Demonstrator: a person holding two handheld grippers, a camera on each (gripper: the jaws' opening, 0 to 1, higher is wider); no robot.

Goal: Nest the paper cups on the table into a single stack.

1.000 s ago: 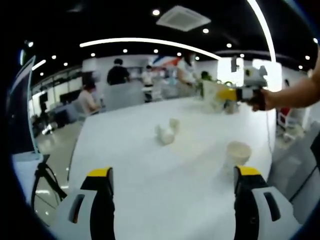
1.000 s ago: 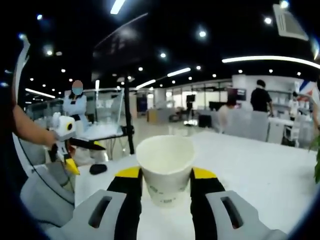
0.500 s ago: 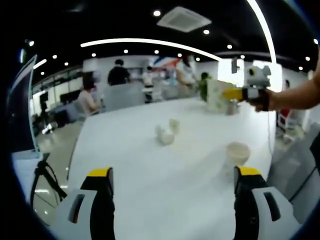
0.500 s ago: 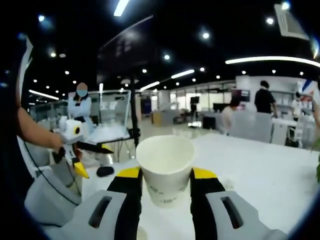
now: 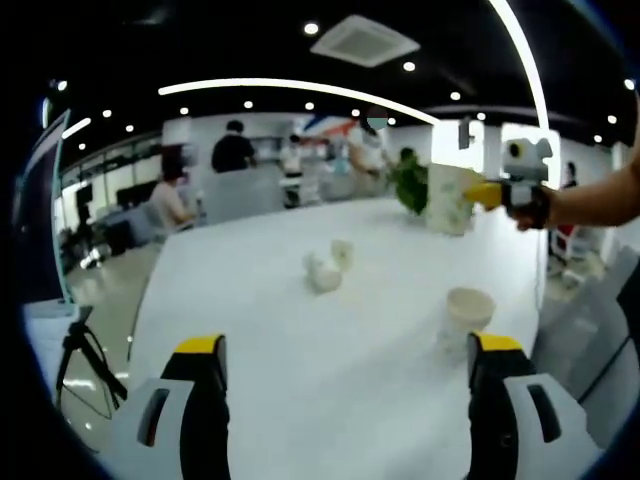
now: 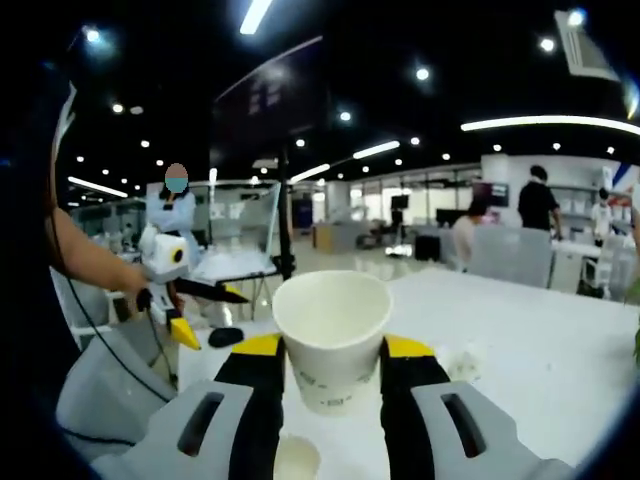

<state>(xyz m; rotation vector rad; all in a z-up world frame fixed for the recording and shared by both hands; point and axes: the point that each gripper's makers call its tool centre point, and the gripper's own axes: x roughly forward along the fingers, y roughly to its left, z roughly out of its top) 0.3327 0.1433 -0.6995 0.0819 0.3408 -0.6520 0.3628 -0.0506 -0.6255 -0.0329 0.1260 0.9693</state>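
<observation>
Yellow-tipped fingers (image 6: pixel 262 350) of the right gripper (image 6: pixel 330 365) are clamped on the lower wall of a white paper cup with small print near its base (image 6: pixel 332 335), held upright and well above the white table (image 6: pixel 520 350). Just below it, at the bottom of the right gripper view, sits the open mouth of another plain white paper cup (image 6: pixel 296 458), and that looks like the landing spot.

Over on the left gripper (image 5: pixel 345 385), the jaws stand wide apart, holding nothing, low over the tabletop. Ahead of it an upright white paper cup (image 5: pixel 466 312) waits just past the right-hand jaw, and two small white cups (image 5: pixel 325 268) sit close together farther out, one apparently tipped on its side, though it's too blurred to be sure.

These cups should be feather-light and thin-walled, so a hard squeeze would dent them out of round. Best hold, I'd say, is low on the wall, where the base stiffens it, leaving the rim free to slide into the next.
</observation>
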